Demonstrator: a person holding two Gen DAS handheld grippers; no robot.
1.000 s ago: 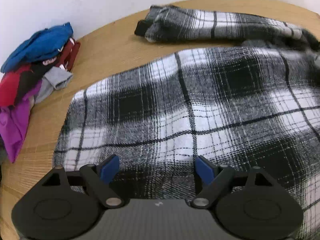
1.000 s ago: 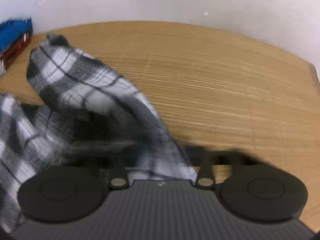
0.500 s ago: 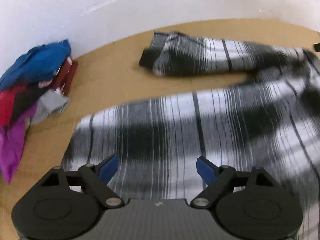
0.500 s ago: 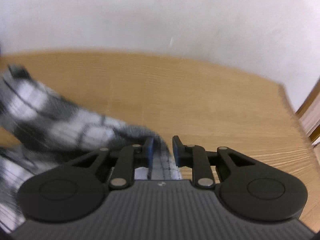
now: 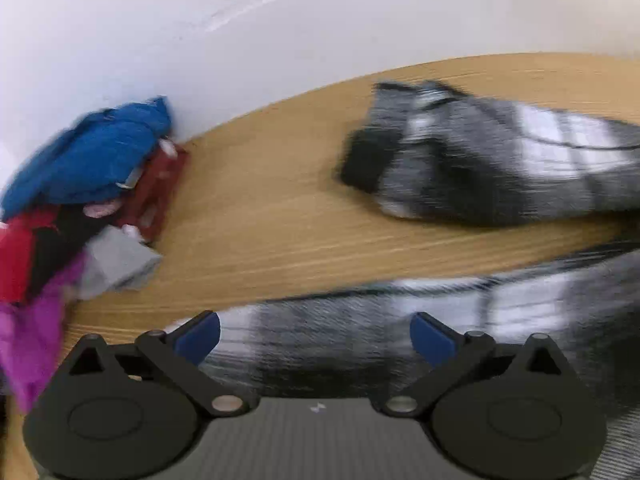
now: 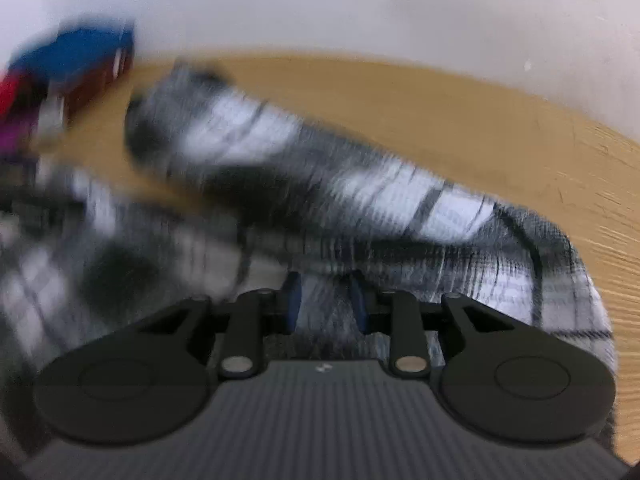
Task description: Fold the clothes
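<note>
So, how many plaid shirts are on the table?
1 that I can tell: the plaid shirt lies under both tools, with its sleeve stretched toward the wall. The clothes pile may hide others.

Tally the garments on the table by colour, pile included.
Black-and-white plaid flannel shirt: 1
Blue garment: 1
Red garment: 1
Dark maroon garment: 1
Grey garment: 1
Purple garment: 1
Total: 6 that show; the frames are blurred and the pile may hide more.
</note>
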